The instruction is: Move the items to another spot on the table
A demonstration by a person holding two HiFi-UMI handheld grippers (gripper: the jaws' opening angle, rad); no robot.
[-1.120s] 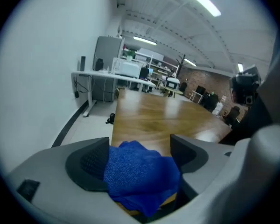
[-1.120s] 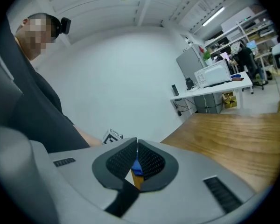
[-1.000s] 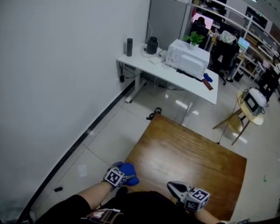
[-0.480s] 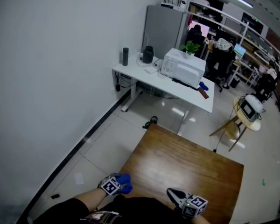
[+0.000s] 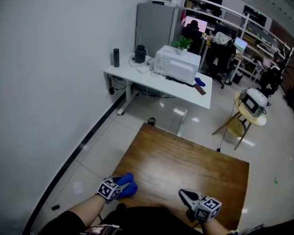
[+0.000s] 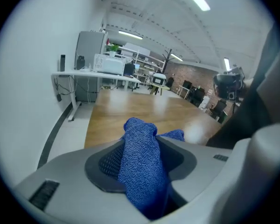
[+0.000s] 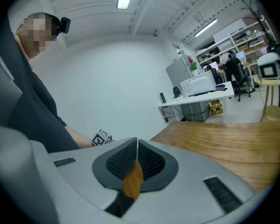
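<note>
A blue terry cloth [image 5: 128, 184] sits in my left gripper [image 5: 123, 186] over the near left corner of the wooden table [image 5: 186, 160]. In the left gripper view the cloth [image 6: 141, 169] fills the gap and both pads press on it. These jaws [image 6: 142, 146] have just been closing on the cloth. My right gripper [image 5: 183, 194] is over the table's near edge, its tips together. In the right gripper view [image 7: 136, 146] a thin orange strip [image 7: 132, 181] is pinched between the pads. I cannot tell what it is.
Beyond the table's far edge stands a white desk [image 5: 186, 89] with a microwave [image 5: 175, 64] and a black bottle [image 5: 116, 58]. A round stool [image 5: 248, 114] carrying a white device is at the far right. A white wall runs along the left.
The left gripper, still with the blue cloth, has lifted a little at the table's near left corner. The right gripper has shifted sideways along the near edge. More of the table shows now.
</note>
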